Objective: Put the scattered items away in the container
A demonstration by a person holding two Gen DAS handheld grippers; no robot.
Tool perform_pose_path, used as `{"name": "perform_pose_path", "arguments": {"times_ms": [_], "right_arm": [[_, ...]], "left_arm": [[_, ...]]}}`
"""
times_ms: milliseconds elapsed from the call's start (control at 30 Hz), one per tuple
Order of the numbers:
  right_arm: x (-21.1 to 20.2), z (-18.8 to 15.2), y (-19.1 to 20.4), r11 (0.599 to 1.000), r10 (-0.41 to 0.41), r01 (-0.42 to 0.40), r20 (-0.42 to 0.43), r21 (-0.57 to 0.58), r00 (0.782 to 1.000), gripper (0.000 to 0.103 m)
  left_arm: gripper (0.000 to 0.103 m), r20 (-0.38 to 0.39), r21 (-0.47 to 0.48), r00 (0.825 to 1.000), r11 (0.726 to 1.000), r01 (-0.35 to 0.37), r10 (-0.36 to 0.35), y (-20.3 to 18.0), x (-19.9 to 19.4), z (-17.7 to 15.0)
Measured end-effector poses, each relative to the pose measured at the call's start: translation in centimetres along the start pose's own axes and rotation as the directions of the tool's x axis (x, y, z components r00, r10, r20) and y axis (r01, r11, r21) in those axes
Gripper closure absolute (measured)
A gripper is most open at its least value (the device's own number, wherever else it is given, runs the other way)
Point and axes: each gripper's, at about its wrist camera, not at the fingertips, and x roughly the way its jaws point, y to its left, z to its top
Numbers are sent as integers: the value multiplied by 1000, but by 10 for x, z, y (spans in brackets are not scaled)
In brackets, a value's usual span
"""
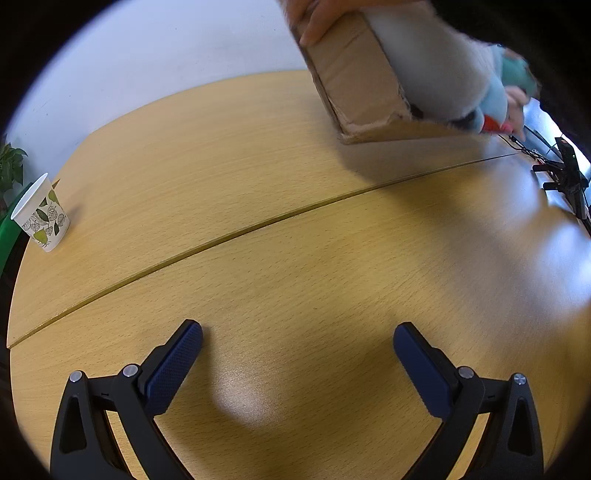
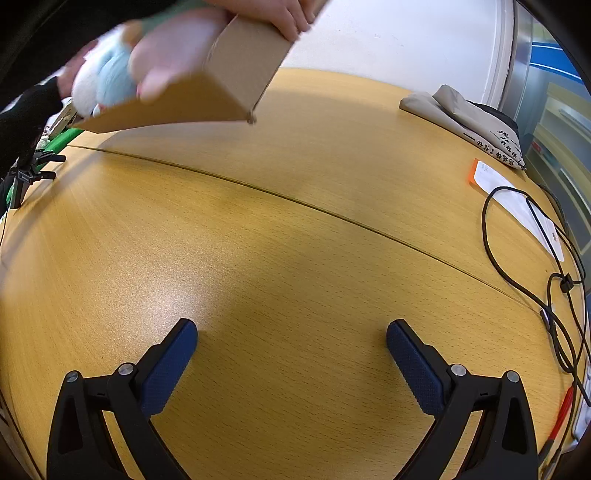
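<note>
Table [image 1: 280, 266]: light wood top with a curved seam running across it, filling most of both wrist views. Cardboard box [image 1: 354, 85], the container, is held tilted above the far part of the table by bare hands; a hand [image 1: 314, 18] grips its upper edge. It is raised clear of the surface and casts a shadow beneath. Plush toy [image 1: 454, 74], white and pale blue, sits at the box's open side, blurred; whether it is fully inside cannot be told.

Left gripper [image 1: 297, 347]: fingers spread wide, nothing between them, low over bare table. The box lies well ahead of the fingertips and to the right. Right gripper [image 2: 291, 345]: fingers likewise wide apart and holding nothing; in this view the box [image 2: 221, 74] is well ahead and to the left.

Folded grey fabric [image 2: 465, 122] rests at the far right edge, a black cable [image 2: 495, 251] loops nearer. Leaf-patterned paper cup [image 1: 40, 214] stands upright at the far left.
</note>
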Motion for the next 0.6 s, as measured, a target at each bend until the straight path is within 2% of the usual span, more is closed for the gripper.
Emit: {"name": "perform_pose_path", "arguments": {"times_ms": [600], "right_arm": [[-1,0,1,1000,1,-1,0,-1,1000,0]], "left_arm": [[0,-1,-2,1000,1000,-1,1,4,6,4]]}}
